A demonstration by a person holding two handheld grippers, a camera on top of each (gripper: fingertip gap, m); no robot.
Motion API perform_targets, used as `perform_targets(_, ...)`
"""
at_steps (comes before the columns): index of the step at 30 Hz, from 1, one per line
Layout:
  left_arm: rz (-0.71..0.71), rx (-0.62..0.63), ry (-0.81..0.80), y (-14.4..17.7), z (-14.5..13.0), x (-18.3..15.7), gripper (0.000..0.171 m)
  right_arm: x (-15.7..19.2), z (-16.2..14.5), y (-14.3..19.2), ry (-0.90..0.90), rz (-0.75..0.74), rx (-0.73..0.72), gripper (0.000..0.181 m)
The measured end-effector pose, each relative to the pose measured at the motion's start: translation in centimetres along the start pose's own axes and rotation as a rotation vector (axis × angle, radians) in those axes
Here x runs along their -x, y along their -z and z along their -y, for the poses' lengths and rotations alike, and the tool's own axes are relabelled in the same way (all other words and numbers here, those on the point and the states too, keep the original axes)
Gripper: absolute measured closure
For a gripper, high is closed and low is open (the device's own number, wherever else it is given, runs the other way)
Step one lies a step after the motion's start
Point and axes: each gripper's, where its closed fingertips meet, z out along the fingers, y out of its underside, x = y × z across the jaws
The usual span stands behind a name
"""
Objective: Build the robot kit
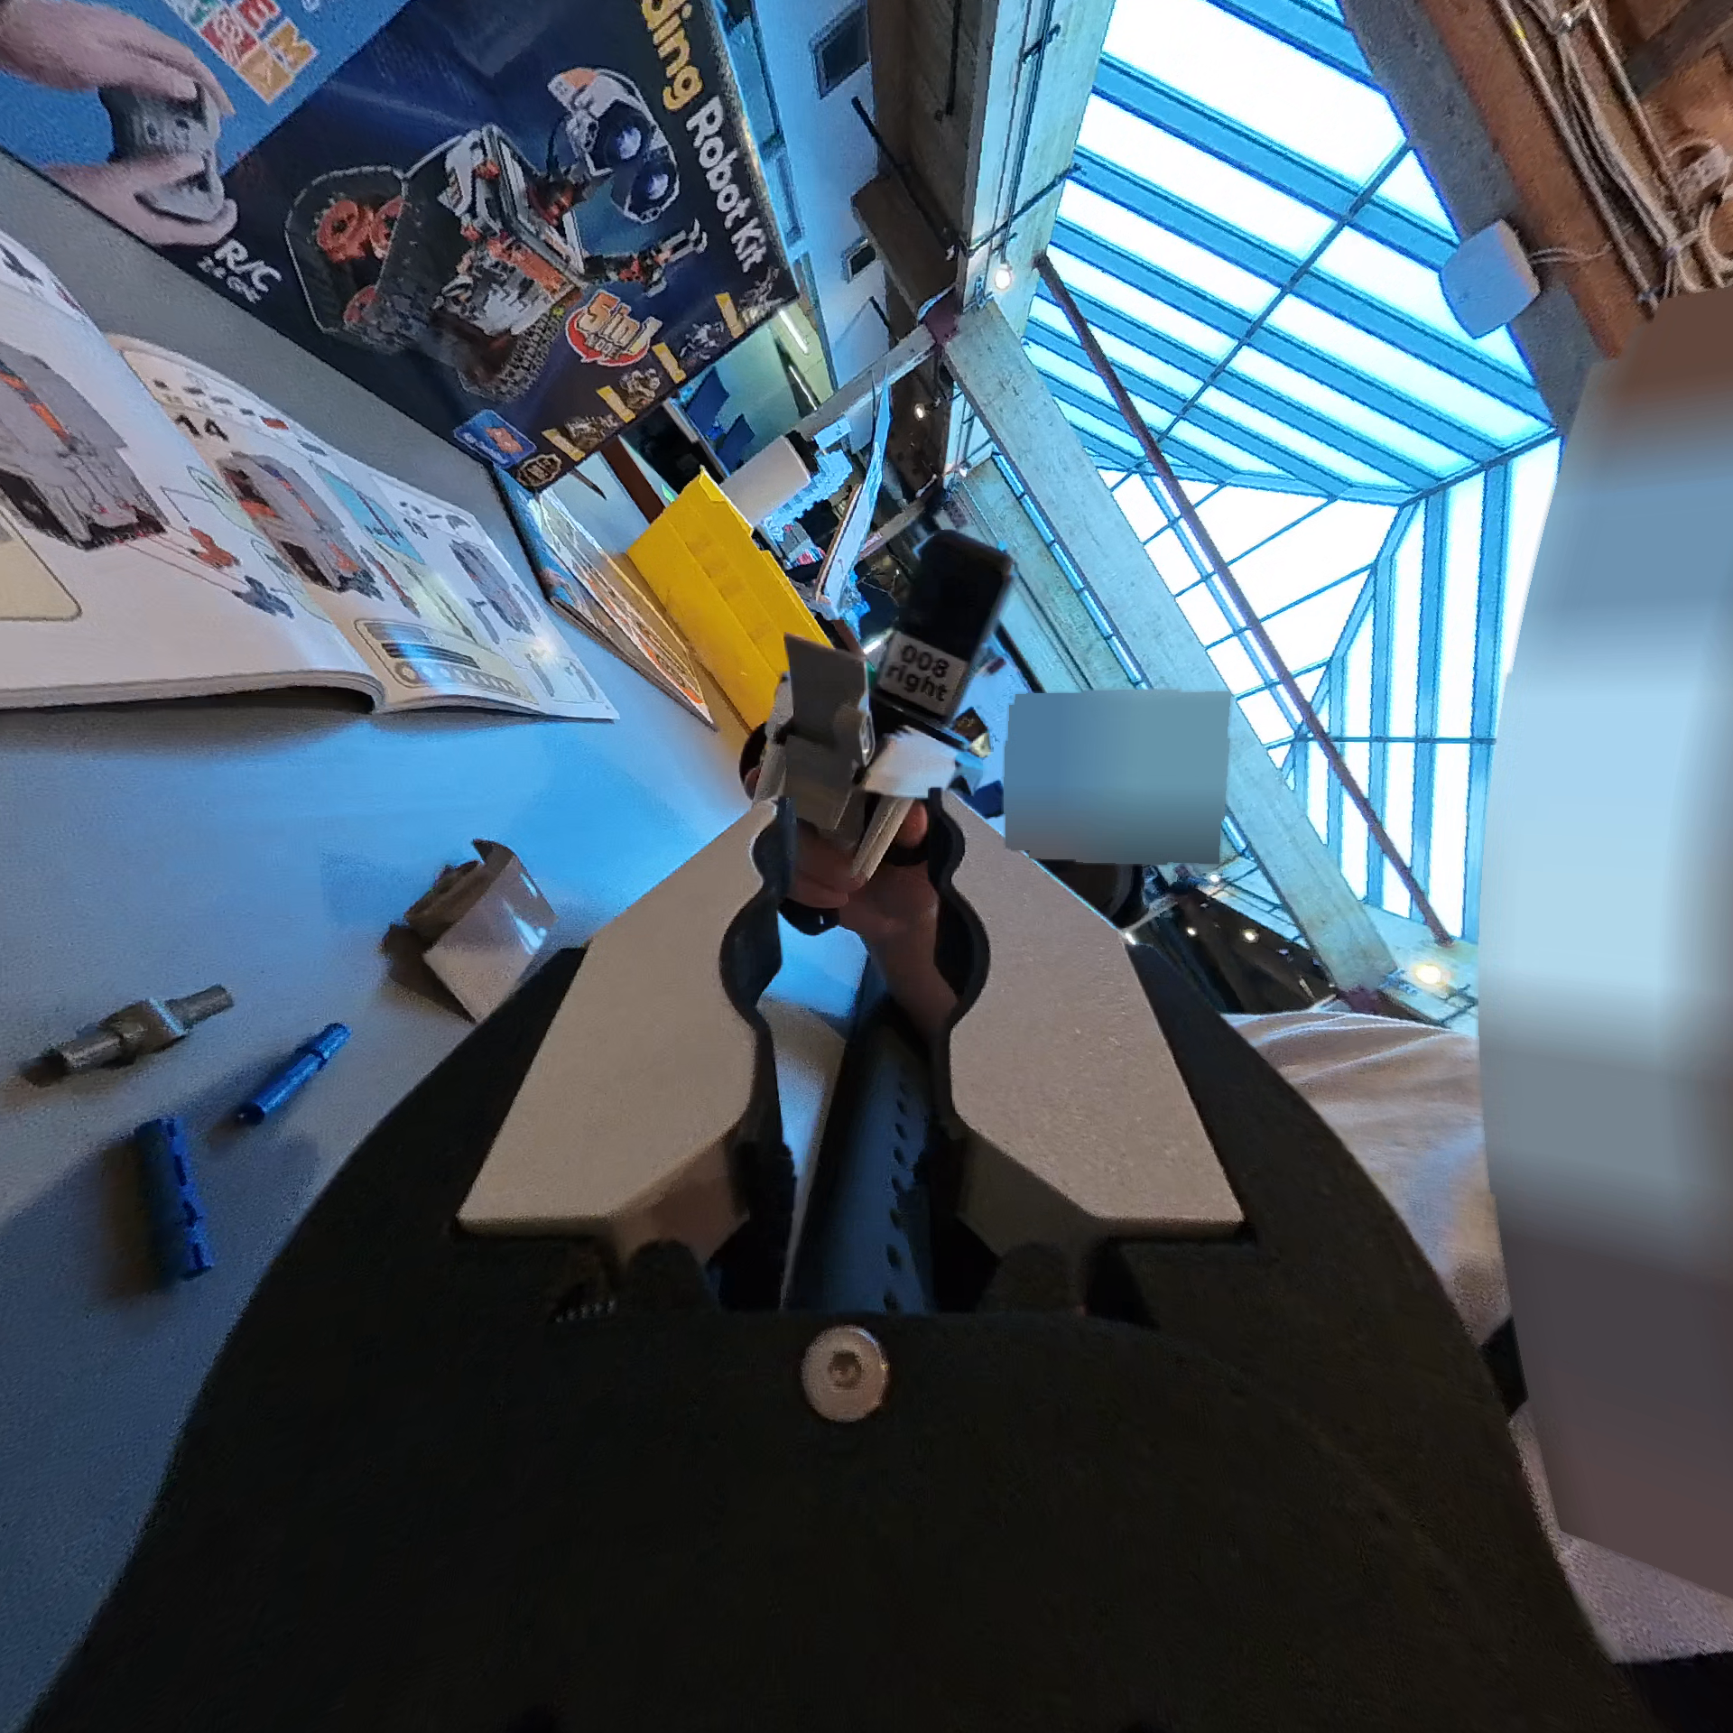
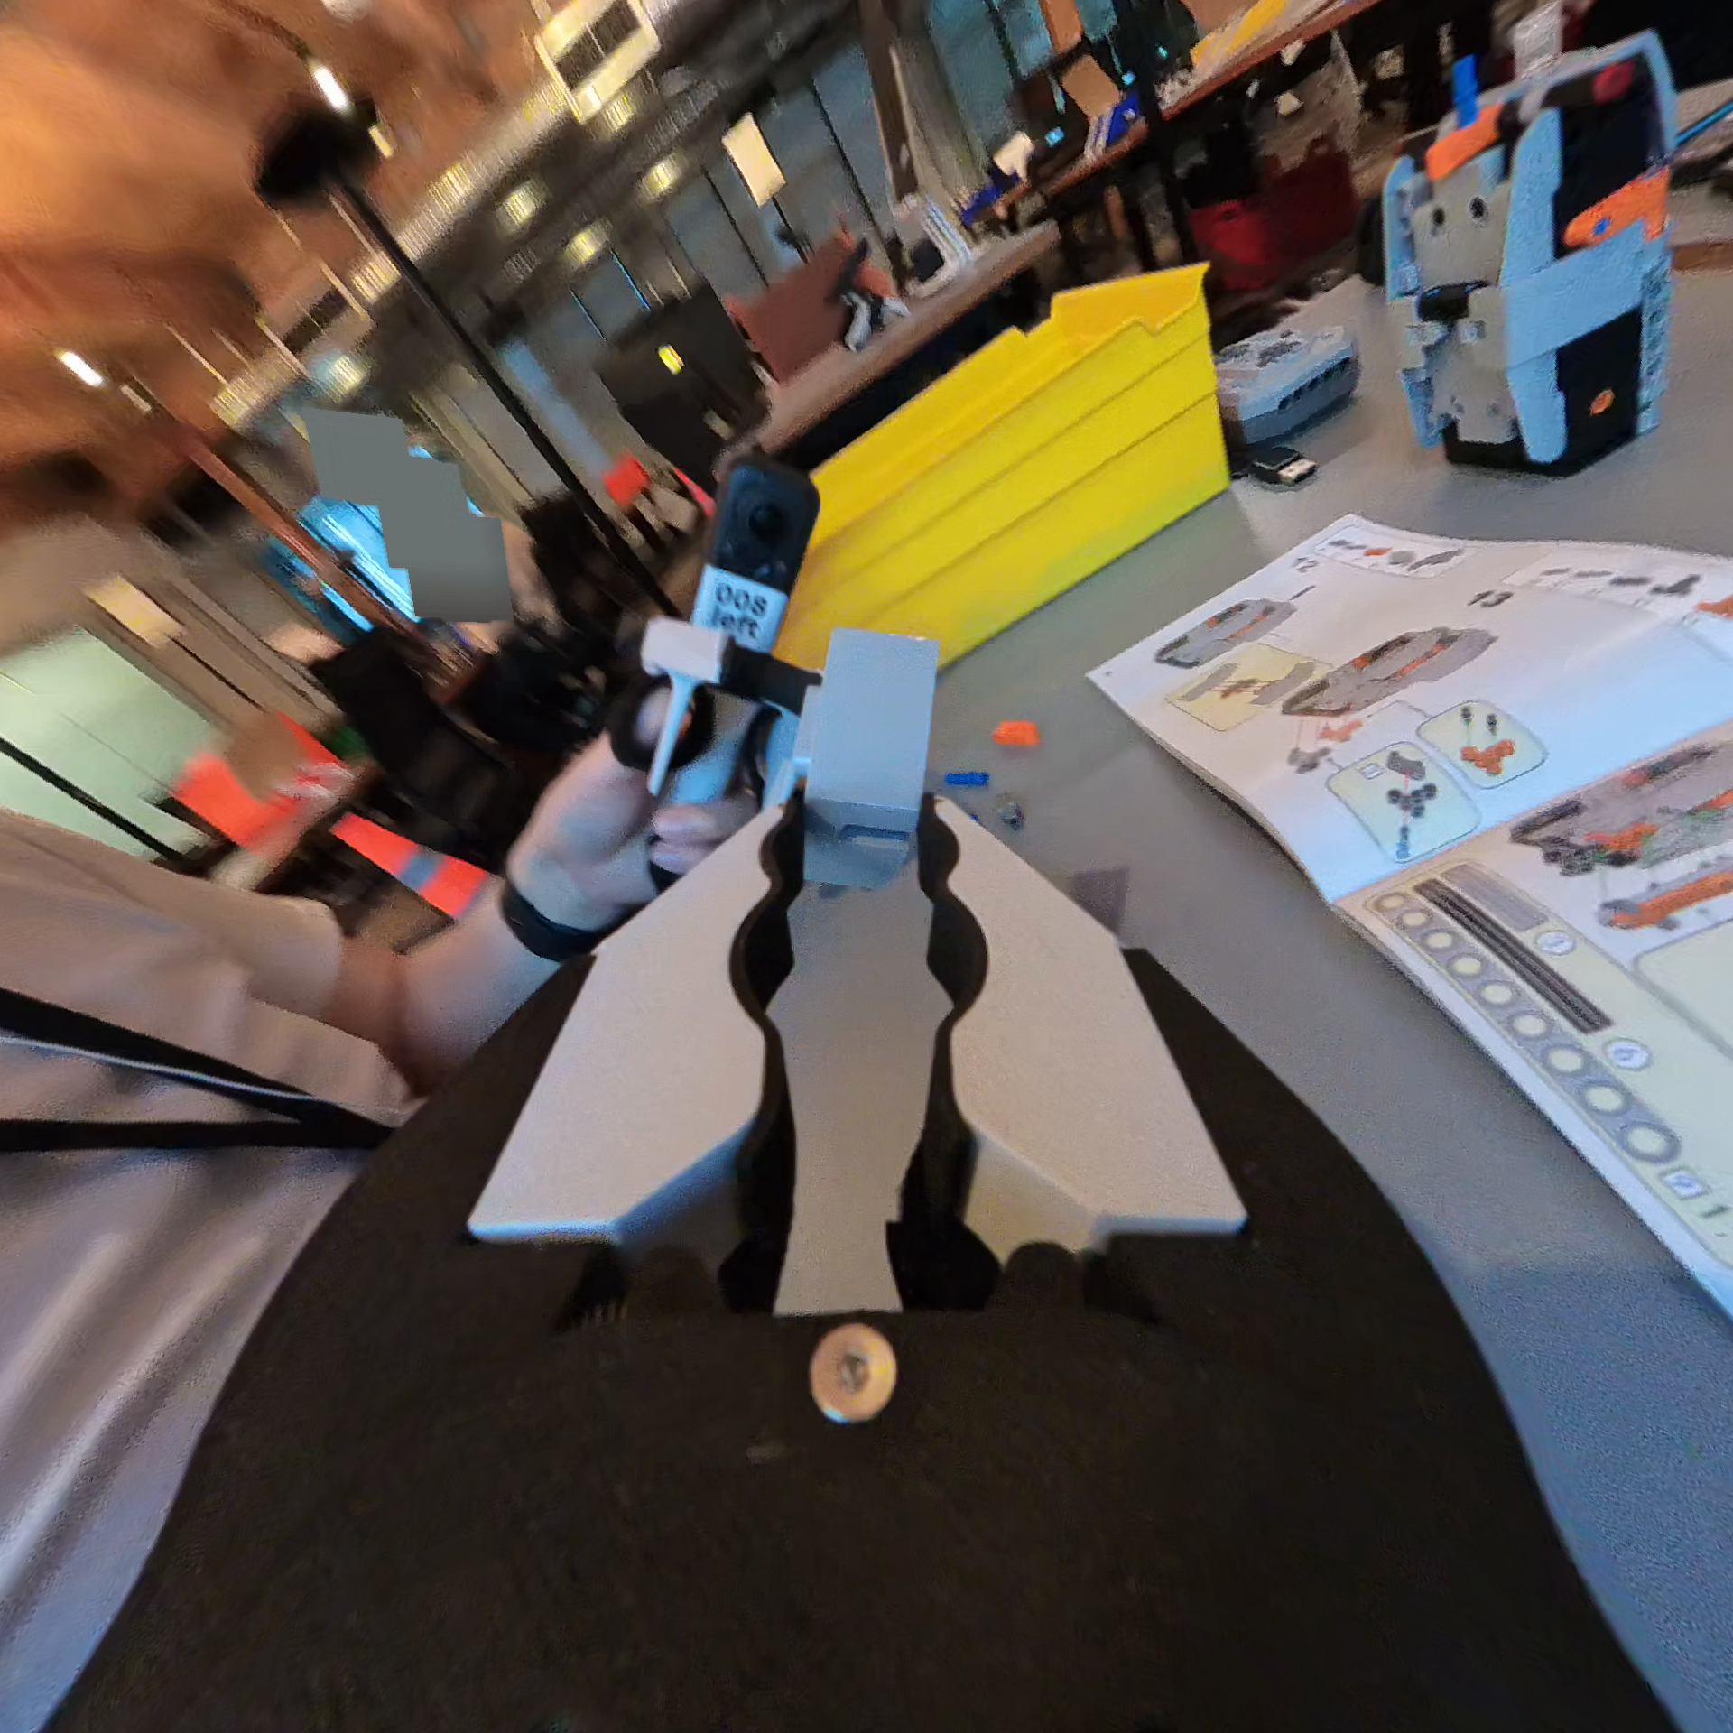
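Observation:
A grey plastic block (image 2: 867, 731) sits between my right gripper's (image 2: 858, 811) fingertips and fills the narrow gap, so the right gripper is shut on it, above the grey table (image 2: 1219, 1078). In the left wrist view the same block (image 1: 816, 741) is at my left gripper's (image 1: 858, 816) tips, against the left finger. A gap to the right finger shows a hand behind it. The left jaws stand a little apart. The two grippers face each other tip to tip. The left gripper's black camera body (image 2: 760, 525) and the right one's (image 1: 952, 591) show behind the block.
An open instruction booklet (image 1: 234, 563) (image 2: 1500, 797), a printed kit box (image 1: 469, 234) and a yellow bin (image 2: 1013, 488) lie on the table. Two blue pins (image 1: 291, 1074), a grey connector (image 1: 141, 1032) and a grey-white piece (image 1: 478, 928) lie loose. A partly built model (image 2: 1538, 272) stands at the far right. Some 7 centimeters of space lies between my two pairs of fingers.

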Motion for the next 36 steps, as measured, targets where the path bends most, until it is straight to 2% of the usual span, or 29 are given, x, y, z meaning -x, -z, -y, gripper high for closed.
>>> perform_targets(5, 0.055, -0.05, -0.108, 0.6, 0.6, -0.2, 0.155, -0.5, 0.6, 0.8, -0.127, 0.068, -0.041, 0.158)
perform_targets(9, 0.1, -0.088, -0.17, 1.2, 1.1, -0.3, 0.16, -1.0, -0.3, 0.8, -0.144, 0.068, 0.028, 0.158)
perform_targets(11, 0.126, -0.138, -0.193, 2.0, 1.9, -0.3, 0.164, -2.5, -1.2, 1.2, -0.001, -0.032, 0.105, 0.158)
perform_targets(12, 0.166, -0.186, -0.215, 2.9, 2.6, -0.1, 0.171, -3.4, -2.0, 1.6, 0.13, -0.093, 0.174, 0.158)
perform_targets(14, 0.271, -0.31, -0.281, 5.1, 4.4, 0.3, 0.171, -4.1, -3.0, 2.2, 0.365, -0.135, 0.288, 0.158)
perform_targets(17, 0.353, -0.409, -0.351, 7.0, 5.8, 0.1, 0.171, -5.2, -4.0, 2.3, 0.45, -0.151, 0.391, 0.158)
perform_targets(24, 0.419, -0.346, -0.452, 6.1, 5.3, -0.1, 0.171, -6.2, -5.5, 1.9, 0.427, -0.142, 0.436, 0.158)
perform_targets(36, 0.53, -0.253, -0.671, 4.5, 4.6, -0.6, 0.171, -5.8, -5.6, 2.3, 0.391, -0.109, 0.411, 0.158)
